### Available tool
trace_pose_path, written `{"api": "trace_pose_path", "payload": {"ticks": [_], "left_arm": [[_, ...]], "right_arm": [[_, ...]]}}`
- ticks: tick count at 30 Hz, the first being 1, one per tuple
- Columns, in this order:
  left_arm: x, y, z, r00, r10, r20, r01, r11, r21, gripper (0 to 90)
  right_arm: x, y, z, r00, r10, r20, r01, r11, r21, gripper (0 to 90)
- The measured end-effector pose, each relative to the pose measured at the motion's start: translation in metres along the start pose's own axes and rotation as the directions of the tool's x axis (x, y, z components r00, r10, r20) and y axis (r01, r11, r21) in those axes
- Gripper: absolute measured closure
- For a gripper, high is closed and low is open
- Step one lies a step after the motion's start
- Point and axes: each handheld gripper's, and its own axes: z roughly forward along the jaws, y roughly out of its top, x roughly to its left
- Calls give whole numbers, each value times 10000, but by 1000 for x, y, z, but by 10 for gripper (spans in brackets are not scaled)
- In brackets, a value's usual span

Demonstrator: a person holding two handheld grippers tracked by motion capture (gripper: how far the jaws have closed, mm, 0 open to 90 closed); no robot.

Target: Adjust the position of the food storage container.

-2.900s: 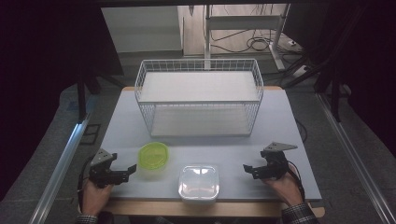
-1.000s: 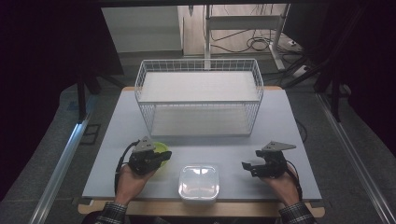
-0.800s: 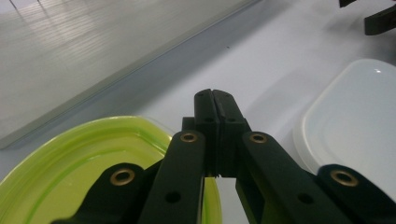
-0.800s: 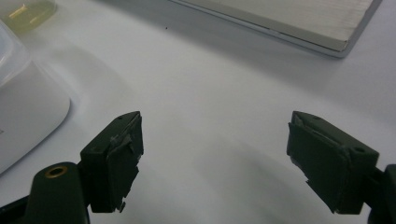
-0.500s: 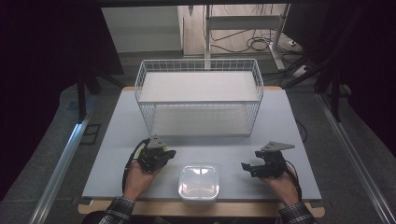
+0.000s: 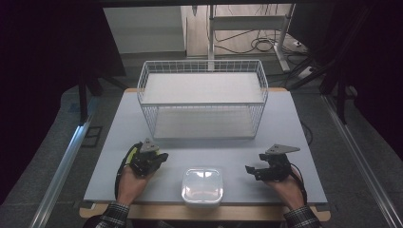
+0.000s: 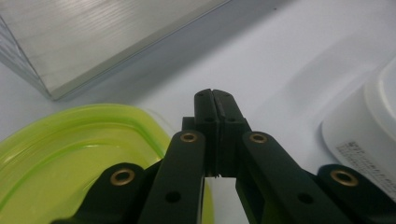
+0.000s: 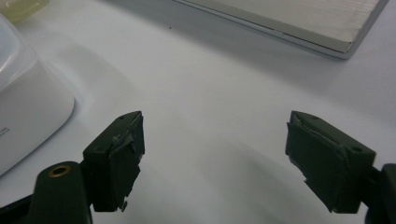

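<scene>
While the green bowl's (image 7: 70, 154) rim is clenched by the left gripper (image 7: 215, 100), it is not yet lifted; the right gripper (image 8: 215, 158) is held agape.

A lime-green bowl (image 7: 70, 154), a white (translucent) container (image 6: 203, 185), a white wire basket (image 6: 203, 102).

left gripper (image 6: 159, 157): jaws pressed together, nothing seen between, tips angled up-right, hand low at table's near edge | right gripper (image 6: 250, 169): jaws spread wide, empty, pointing left, hand behind it, forearm from bottom
</scene>
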Motion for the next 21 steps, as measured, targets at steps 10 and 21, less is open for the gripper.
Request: {"api": "trace_pose_path", "payload": {"ticks": [10, 21], "left_arm": [[-19, -12, -8, 9956, 192, 917, -178, 9997, -157, 893], [-44, -29, -8, 9848, 371, 1699, -388, 9992, 68, 896]], "right_arm": [[18, 4, -7, 9977, -383, -565, 412, 9979, 507, 597], [67, 6, -5, 9711, -1142, -2098, 1329, 9881, 775, 898]]}}
